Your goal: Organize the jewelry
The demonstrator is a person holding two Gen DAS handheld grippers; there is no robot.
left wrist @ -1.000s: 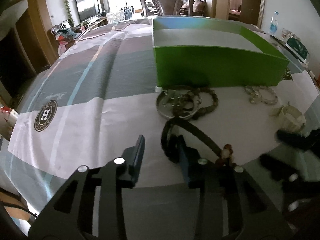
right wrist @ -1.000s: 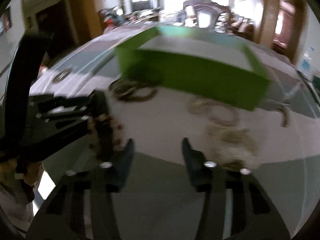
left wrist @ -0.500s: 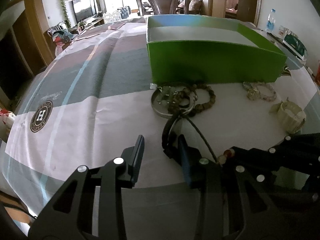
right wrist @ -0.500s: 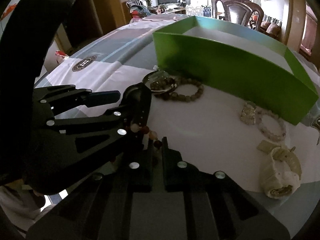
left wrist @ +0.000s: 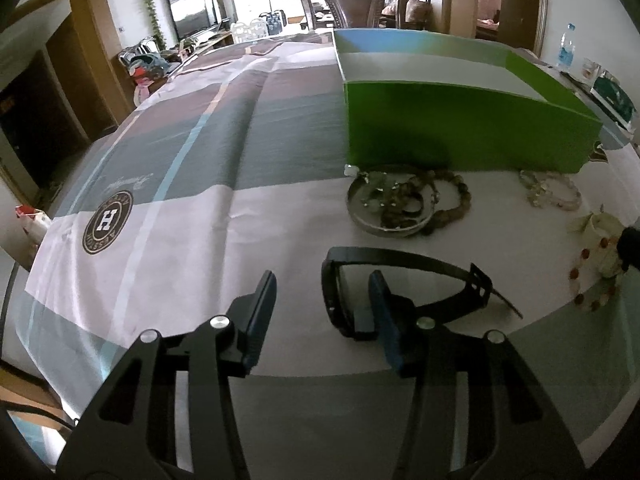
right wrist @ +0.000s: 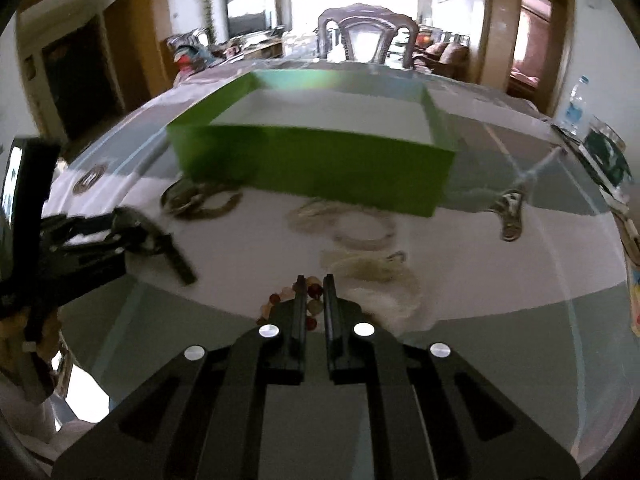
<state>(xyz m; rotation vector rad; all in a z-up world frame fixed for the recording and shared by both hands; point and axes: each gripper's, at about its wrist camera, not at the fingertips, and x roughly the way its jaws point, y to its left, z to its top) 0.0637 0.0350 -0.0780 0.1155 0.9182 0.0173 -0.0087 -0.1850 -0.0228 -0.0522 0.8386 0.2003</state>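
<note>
**A:** What fills the scene?

**B:** A table under a patterned cloth (left wrist: 200, 184), grey and white blocks with a round "H" emblem. On it stands a large green box (left wrist: 460, 132), open on top, with pale insides.

**A:** And the jewelry?

**B:** Just in front of the box sits a round metal dish (left wrist: 390, 206) with a brown bead bracelet (left wrist: 452, 200) draped over its rim. To the right lies a clear bead bracelet (left wrist: 552, 194), then a cream watch (right wrist: 376, 276) nearer the table edge.

**A:** What are the grippers doing?

**B:** The left gripper (left wrist: 322, 312) is low over the cloth, jaws wide apart. A black watch (left wrist: 400, 284) lies on the cloth, its band looped around the right finger. The right gripper (right wrist: 315, 296) has jaws nearly closed, pinching a bracelet of red and amber beads (right wrist: 276, 300), which hangs beside the cream watch.
</note>
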